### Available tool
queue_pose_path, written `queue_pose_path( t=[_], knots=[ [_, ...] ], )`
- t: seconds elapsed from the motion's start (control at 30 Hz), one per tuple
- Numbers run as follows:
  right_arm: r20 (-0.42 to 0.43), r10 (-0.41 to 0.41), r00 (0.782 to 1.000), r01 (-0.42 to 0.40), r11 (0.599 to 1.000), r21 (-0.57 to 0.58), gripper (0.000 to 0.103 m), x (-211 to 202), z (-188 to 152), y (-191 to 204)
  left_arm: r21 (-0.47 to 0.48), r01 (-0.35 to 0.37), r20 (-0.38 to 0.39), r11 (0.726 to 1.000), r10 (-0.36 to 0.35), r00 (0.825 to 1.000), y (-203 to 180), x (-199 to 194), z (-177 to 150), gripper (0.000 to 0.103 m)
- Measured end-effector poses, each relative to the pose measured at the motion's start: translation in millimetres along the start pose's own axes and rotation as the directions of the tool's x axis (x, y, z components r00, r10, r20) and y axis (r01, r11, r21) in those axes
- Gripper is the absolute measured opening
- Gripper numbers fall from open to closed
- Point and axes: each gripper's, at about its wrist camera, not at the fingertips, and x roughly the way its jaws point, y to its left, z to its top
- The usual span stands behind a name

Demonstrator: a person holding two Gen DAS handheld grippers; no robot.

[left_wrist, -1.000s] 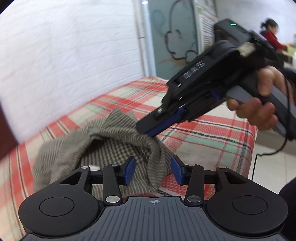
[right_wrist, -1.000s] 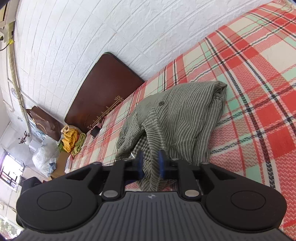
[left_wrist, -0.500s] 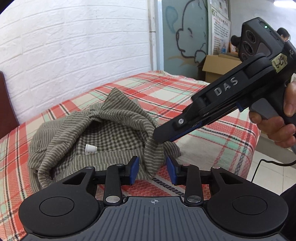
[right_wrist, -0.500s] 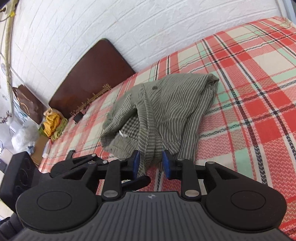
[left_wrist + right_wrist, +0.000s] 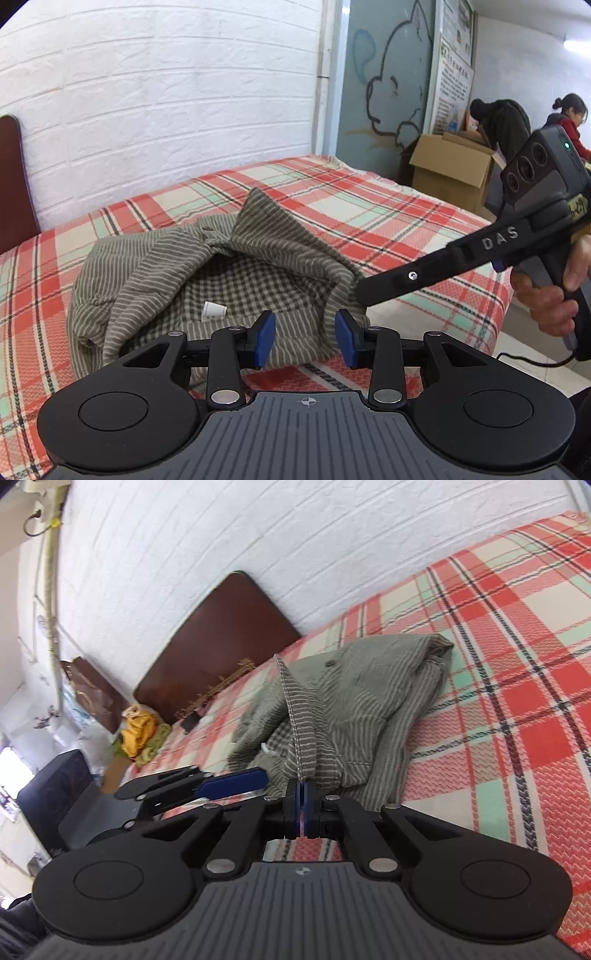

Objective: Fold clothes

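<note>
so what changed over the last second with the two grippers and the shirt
The right gripper went from open around a fold of the striped shirt to shut on its edge, pinching it between its fingers. The left gripper came round for a wider look at the plaid bedspread and is not gripping the shirt. The shirt is still bunched in the same spot.

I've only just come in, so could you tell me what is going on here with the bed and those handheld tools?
A person is starting to fold a crumpled green striped shirt lying on the plaid bedspread. The right tool has shut on a hem edge of the shirt, pinching a narrow strip of fabric. The left tool sits open at the shirt's near edge, with cloth lying between its blue pads but not gripped. Nothing is folded yet.
</note>
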Motion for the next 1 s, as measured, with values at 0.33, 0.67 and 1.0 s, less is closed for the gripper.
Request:
queue_pose_path(
  t=[0.33, 0.67, 1.0],
  knots=[
    [0.015, 0.139, 0.99, -0.14, 0.982, 0.126, 0.002, 3.3, 0.5, -25.8, -0.104, 0.1, -0.01, 0.989, -0.102, 0.995, 2.3, 23.4, -3.6, 0.008],
    [0.027, 0.035, 0.999, -0.04, 0.981, 0.19, 0.02, 6.6, 4.3, -38.2, -0.045, 0.047, 0.039, 0.998, -0.045, 0.998, -13.3, 15.6, -8.3, 0.001],
    [0.108, -0.02, 0.994, 0.02, 1.0, 0.001, 0.021, 1.3, 23.4, -8.2, -0.018, 0.022, 0.034, 1.0, -0.021, 0.999, -18.6, 14.2, -11.4, 0.002]
  ],
)
